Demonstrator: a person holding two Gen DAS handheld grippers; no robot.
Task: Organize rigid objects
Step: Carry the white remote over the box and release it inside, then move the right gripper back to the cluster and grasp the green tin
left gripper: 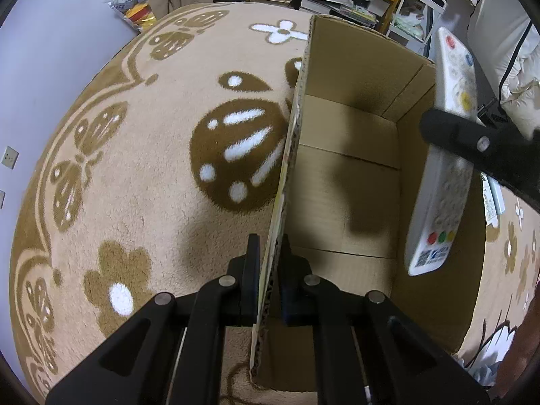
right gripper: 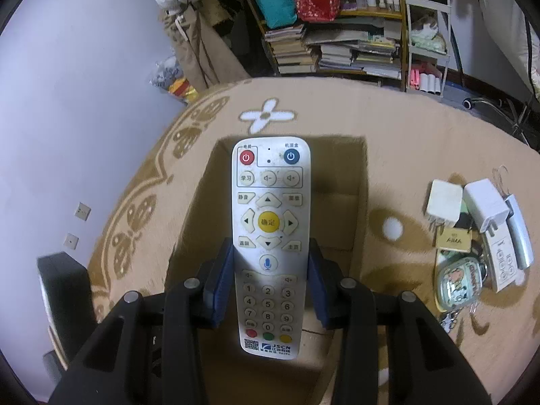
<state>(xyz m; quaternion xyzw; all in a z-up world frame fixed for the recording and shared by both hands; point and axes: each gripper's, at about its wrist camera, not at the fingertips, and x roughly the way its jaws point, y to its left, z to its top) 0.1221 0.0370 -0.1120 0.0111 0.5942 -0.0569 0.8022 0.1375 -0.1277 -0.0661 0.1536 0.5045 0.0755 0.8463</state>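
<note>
Above the box (right gripper: 357, 182) our right gripper (right gripper: 270, 287) clamps the remote (right gripper: 268, 236) for dropping in; our left gripper (left gripper: 268, 270) pinches the box wall, steadying it.

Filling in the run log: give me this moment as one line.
left gripper: shut on brown cardboard box wall | right gripper: shut on white remote control, above box | chargers, keychain: on carpet
</note>
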